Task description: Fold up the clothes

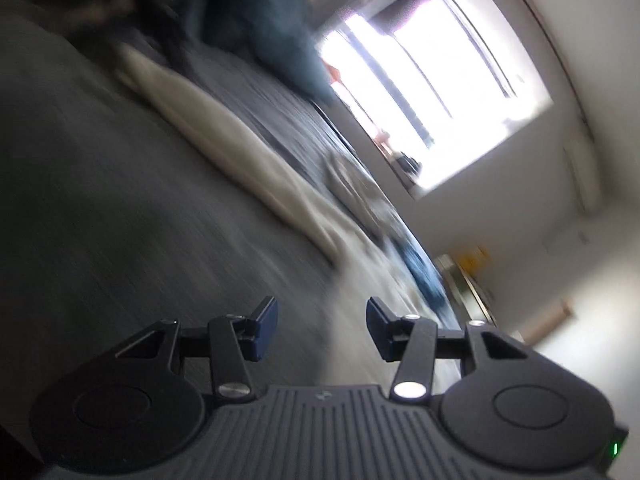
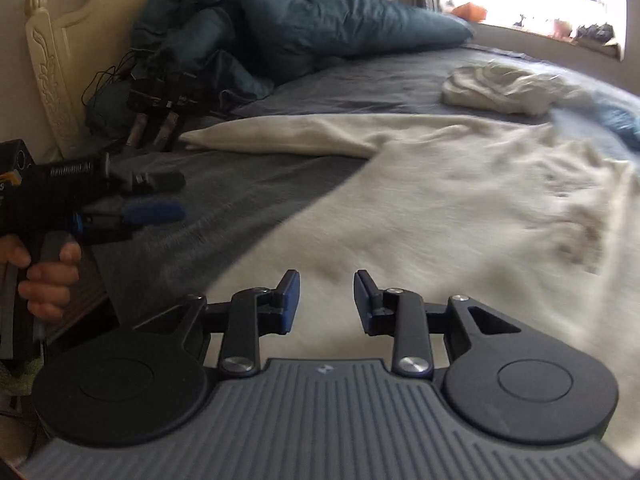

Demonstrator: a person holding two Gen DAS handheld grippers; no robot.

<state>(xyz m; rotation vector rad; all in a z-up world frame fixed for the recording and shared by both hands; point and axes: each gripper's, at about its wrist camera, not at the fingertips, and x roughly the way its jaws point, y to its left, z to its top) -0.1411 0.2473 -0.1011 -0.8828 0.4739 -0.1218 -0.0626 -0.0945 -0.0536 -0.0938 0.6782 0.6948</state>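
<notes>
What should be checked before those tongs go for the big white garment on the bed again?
1. Right tongs empty: ok, jaws apart with nothing between them.
2. Left tongs empty: ok, nothing between the jaws in either view.
3. White garment within reach: ok, it lies spread on the grey bedsheet just ahead of the right tongs.
4. Garment flat: not ok, its surface is wrinkled and one long part stretches toward the headboard.
5. Fold area free of other items: cannot tell, a crumpled white cloth and a teal duvet lie farther back.
6. Left view sharp: not ok, blurred.
</notes>
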